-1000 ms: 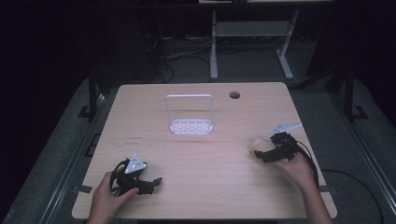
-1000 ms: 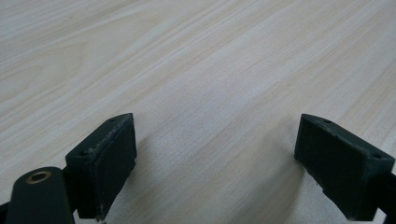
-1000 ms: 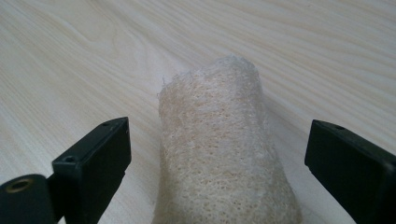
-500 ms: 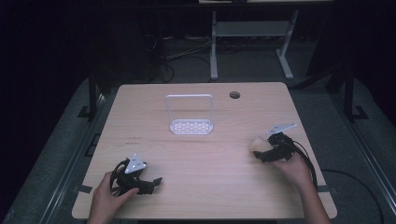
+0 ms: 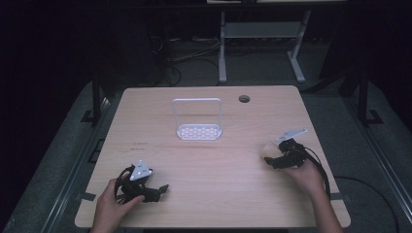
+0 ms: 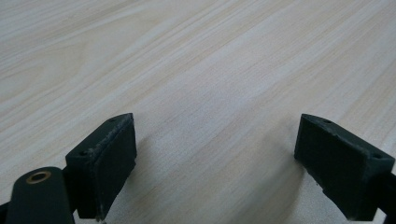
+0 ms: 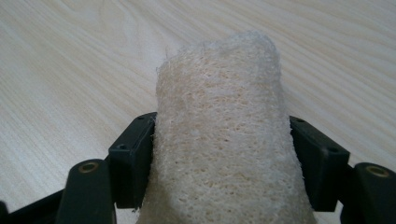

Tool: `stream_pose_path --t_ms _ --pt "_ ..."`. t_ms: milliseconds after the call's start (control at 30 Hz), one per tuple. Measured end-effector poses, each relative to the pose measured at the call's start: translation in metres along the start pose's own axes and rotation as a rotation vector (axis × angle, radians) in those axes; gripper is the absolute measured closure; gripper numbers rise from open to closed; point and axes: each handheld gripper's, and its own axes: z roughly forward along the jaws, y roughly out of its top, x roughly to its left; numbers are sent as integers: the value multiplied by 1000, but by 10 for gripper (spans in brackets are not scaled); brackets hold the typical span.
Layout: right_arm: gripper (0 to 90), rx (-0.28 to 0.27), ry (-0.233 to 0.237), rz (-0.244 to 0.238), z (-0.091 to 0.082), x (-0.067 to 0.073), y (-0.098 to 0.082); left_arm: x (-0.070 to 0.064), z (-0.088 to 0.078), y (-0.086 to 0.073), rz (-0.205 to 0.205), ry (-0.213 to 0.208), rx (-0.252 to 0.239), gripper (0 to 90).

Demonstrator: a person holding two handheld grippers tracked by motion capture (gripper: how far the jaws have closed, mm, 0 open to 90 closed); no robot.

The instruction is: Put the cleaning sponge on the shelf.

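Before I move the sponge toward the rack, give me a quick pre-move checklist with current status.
1. Right gripper shut on the loofah sponge: ok, jaws press both sides.
2. Sponge clear of the table: cannot tell.
3. Left gripper free: ok, jaws wide apart over bare wood.
4. White rack upright, tray empty: ok.
5. Path from sponge to rack unobstructed: ok.

Pale wood-grain table (image 5: 209, 160); cream, fibrous-netted sponge (image 7: 219, 135) (between black jaws); white rack (image 5: 198, 131) with perforated base
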Motion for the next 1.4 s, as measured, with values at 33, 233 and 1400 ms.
stream_pose_path --t_ms 33,233,1400 --pt "313 0 0 0 0 0 0 0 0 0 1 0 1 121" --pt "314 -3 -2 4 -3 -1 0 0 0 0 1 0 1 121" --pt "315 -38 21 -37 -24 8 24 0 0 0 -4 -1 -2 121"
